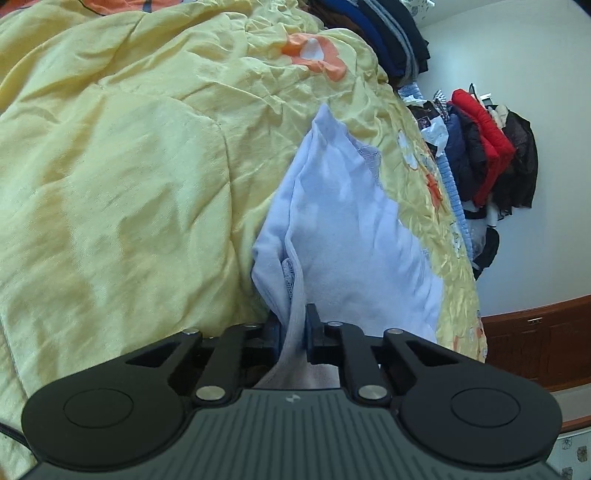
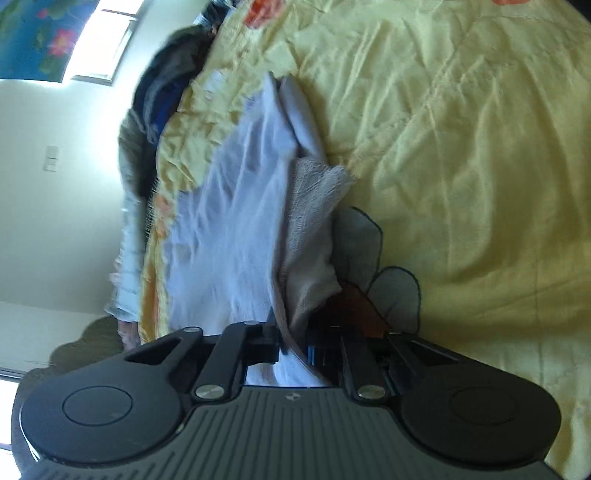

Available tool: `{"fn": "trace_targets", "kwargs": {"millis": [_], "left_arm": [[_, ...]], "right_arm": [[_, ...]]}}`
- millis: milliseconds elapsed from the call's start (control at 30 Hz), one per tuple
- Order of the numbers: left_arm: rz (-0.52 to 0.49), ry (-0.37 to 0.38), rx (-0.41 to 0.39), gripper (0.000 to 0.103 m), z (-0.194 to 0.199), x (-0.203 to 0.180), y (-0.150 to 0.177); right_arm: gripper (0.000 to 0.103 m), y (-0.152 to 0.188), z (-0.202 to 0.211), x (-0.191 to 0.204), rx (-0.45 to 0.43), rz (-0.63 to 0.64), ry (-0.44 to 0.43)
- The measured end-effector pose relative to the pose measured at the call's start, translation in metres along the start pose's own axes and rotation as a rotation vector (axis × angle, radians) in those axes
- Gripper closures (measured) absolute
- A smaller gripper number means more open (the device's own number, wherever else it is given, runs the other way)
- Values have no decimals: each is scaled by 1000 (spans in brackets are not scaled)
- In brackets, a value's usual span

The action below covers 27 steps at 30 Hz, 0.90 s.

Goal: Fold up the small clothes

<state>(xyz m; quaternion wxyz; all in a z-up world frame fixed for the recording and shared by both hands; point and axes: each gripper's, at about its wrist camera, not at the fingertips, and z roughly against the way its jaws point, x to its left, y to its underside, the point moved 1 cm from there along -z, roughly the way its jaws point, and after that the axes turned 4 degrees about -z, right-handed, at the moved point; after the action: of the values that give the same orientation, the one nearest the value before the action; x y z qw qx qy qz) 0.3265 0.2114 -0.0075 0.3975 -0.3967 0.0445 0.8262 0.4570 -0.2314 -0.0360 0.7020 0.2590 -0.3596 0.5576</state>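
left gripper (image 1: 293, 325) pinched on an edge of the pale lavender-white garment (image 1: 343, 221), cloth pulled taut between the fingers and running away over the yellow quilt (image 1: 129, 184) — dark folded clothes (image 1: 388, 33) stacked at the quilt's far end, jackets (image 1: 491, 158) hanging on the wall beyond. right gripper (image 2: 291, 343) likewise clamped on the same garment (image 2: 236, 229), a grey mesh-textured part (image 2: 314, 206) bunched just beside the grip. the garment lies stretched along the quilt (image 2: 461, 166) near its edge — a flower print (image 2: 391, 291) on the quilt sits partly under the right finger.
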Motion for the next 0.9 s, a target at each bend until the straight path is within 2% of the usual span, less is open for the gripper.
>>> {"fn": "trace_targets", "kwargs": {"millis": [133, 333, 433, 567, 600, 667, 733, 800, 867, 900], "left_arm": [[-33, -38, 3, 94, 8, -13, -1], [-98, 0, 25, 95, 44, -29, 15], [-108, -2, 63, 95, 55, -19, 38], [-97, -60, 102, 94, 42, 6, 63], [-94, -41, 83, 94, 42, 9, 64], [-94, -39, 48, 92, 44, 9, 62], [-118, -55, 20, 90, 55, 3, 64], [-156, -66, -33, 87, 74, -3, 71], [-115, -27, -110, 68, 95, 0, 84], [-61, -6, -147, 51, 103, 5, 93]], "right_arm": [[87, 11, 8, 8, -34, 26, 4], [87, 35, 42, 24, -16, 64, -72], [87, 51, 57, 7, 16, 27, -79], [85, 74, 48, -29, 35, -55, -40], [78, 79, 46, -37, 24, -80, -50], [77, 81, 48, -44, -7, -124, -81], [64, 82, 57, -43, -45, -139, -91], [35, 86, 76, -41, -131, -108, -105], [31, 93, 95, -43, -211, -61, -137], [32, 96, 102, -48, -239, -54, -149]]}}
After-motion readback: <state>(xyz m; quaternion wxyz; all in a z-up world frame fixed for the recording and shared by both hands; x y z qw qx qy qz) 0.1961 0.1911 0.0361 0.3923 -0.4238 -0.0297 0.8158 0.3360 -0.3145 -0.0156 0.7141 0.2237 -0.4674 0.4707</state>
